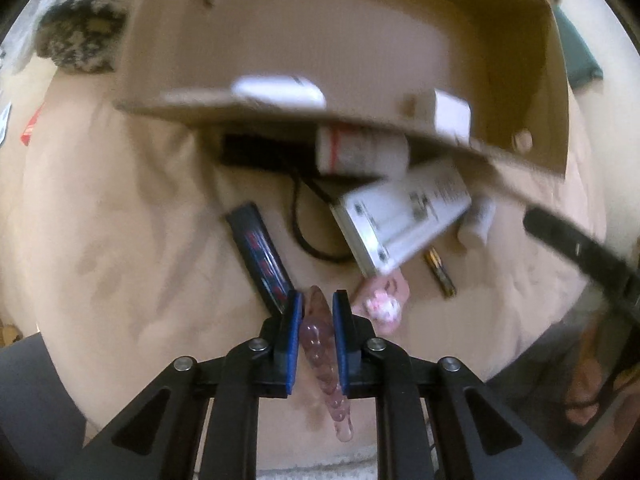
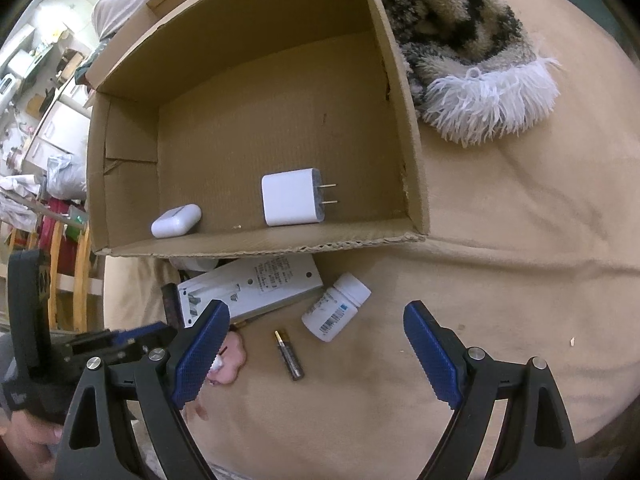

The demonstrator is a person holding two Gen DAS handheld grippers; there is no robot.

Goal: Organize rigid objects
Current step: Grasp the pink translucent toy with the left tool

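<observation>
The left gripper [image 1: 316,308] has its blue-padded fingers [image 1: 294,332] closed narrowly on a translucent pink beaded stick [image 1: 320,360], which sits at the lower centre of the left wrist view; its long axis runs up and down the frame, lying along the fingers, one end poking just past the fingertips and the other trailing back towards the camera. The right gripper [image 2: 316,344] hangs with its fingers wide apart and nothing between them, above a battery [image 2: 289,355] that lies lengthwise up the frame beside a white pill bottle [image 2: 336,307] tipped on its side. Above them a flat white box [image 2: 256,286] lies partly under the near edge of an open cardboard box [image 2: 416,168], which holds a white charger plug [image 2: 290,198], prongs pointing right, and a small white case [image 2: 176,221]. Everything rests on a tan blanket [image 2: 500,260], not a table, with a shaggy patterned throw [image 2: 460,40] at the upper right and cluttered shelves at the far left.
</observation>
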